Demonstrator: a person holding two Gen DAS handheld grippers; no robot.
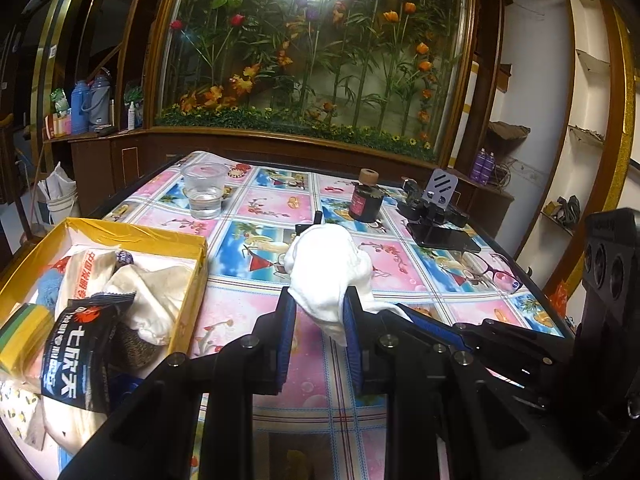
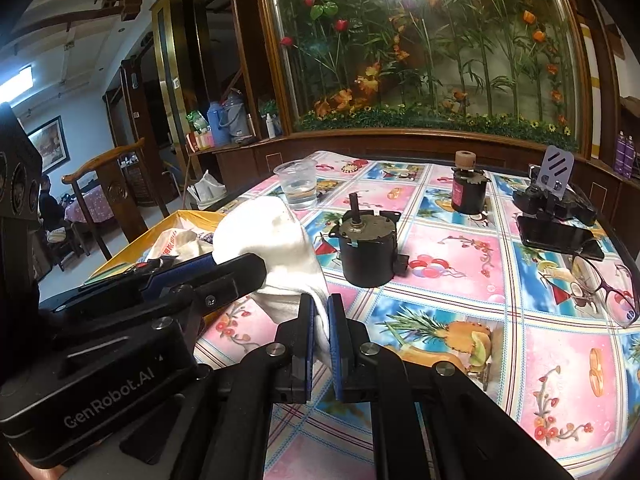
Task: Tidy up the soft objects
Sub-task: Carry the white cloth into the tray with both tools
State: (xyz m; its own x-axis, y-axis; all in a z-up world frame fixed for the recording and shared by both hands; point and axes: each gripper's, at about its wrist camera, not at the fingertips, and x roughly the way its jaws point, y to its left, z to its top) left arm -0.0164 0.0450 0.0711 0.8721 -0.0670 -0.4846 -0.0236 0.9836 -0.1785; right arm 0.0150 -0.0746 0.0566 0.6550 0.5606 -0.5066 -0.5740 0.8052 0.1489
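A bunched white cloth (image 1: 324,256) hangs just above the patterned tablecloth, held from both sides. My left gripper (image 1: 320,312) is shut on its lower fold, the blue pads pressing into the fabric. My right gripper (image 2: 320,320) is shut on a thin tail of the same white cloth (image 2: 264,232). In the left wrist view the right gripper (image 1: 404,312) reaches in from the right. The left gripper (image 2: 232,264) crosses the left side of the right wrist view. A yellow box (image 1: 120,232) at the left holds a black snack packet (image 1: 76,344), pale cloths and a yellow-green sponge (image 1: 24,336).
On the table stand a plastic cup of water (image 1: 205,190), a dark corked bottle (image 1: 366,200), a small motor (image 2: 368,248), a phone (image 2: 556,236) with a stand behind it, and purple glasses (image 2: 608,284). A wooden chair (image 2: 108,192) stands beyond the yellow box (image 2: 160,228).
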